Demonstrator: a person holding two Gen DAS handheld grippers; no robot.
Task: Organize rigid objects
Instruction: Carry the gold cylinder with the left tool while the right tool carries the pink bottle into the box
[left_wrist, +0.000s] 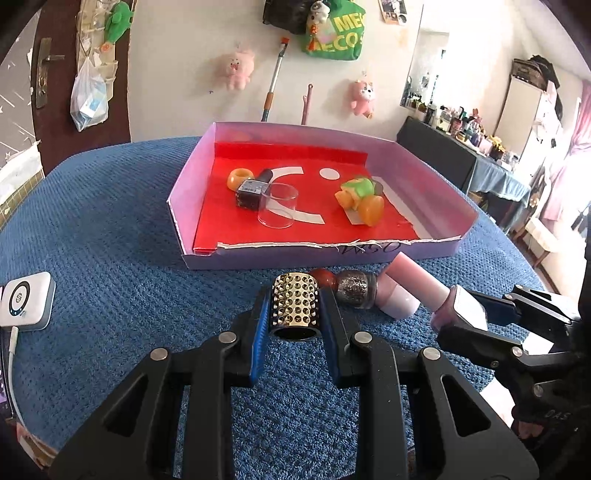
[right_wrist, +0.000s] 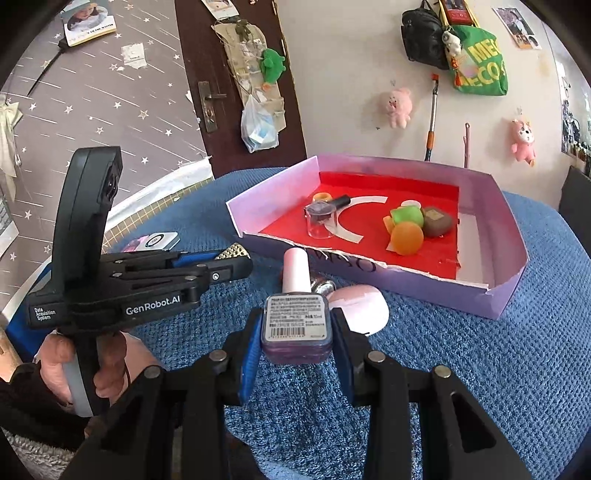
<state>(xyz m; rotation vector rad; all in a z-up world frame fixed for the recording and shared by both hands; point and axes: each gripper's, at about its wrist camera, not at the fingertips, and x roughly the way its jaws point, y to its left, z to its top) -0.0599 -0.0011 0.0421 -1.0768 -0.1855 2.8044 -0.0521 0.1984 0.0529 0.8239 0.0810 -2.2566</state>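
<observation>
My left gripper (left_wrist: 294, 308) is shut on a gold studded cylinder (left_wrist: 294, 304), low over the blue cloth in front of the box. My right gripper (right_wrist: 295, 323) is shut on a pink nail polish bottle (right_wrist: 295, 317); the bottle also shows in the left wrist view (left_wrist: 424, 284). A glittery silver bottle (left_wrist: 354, 290) and a pale pink oval case (right_wrist: 360, 308) lie between the grippers. The lilac box with a red floor (left_wrist: 280, 258) holds a clear glass cup (left_wrist: 277, 205), a dark polish bottle (left_wrist: 251, 190), an orange ring (left_wrist: 240, 177) and orange and green toys (left_wrist: 360, 197).
A white device with a cable (left_wrist: 26, 301) lies at the left edge of the blue cloth (left_wrist: 110, 221). The wall behind carries plush toys, bags and a mop handle (left_wrist: 273, 86). A dark cluttered table (left_wrist: 443, 147) stands at the far right.
</observation>
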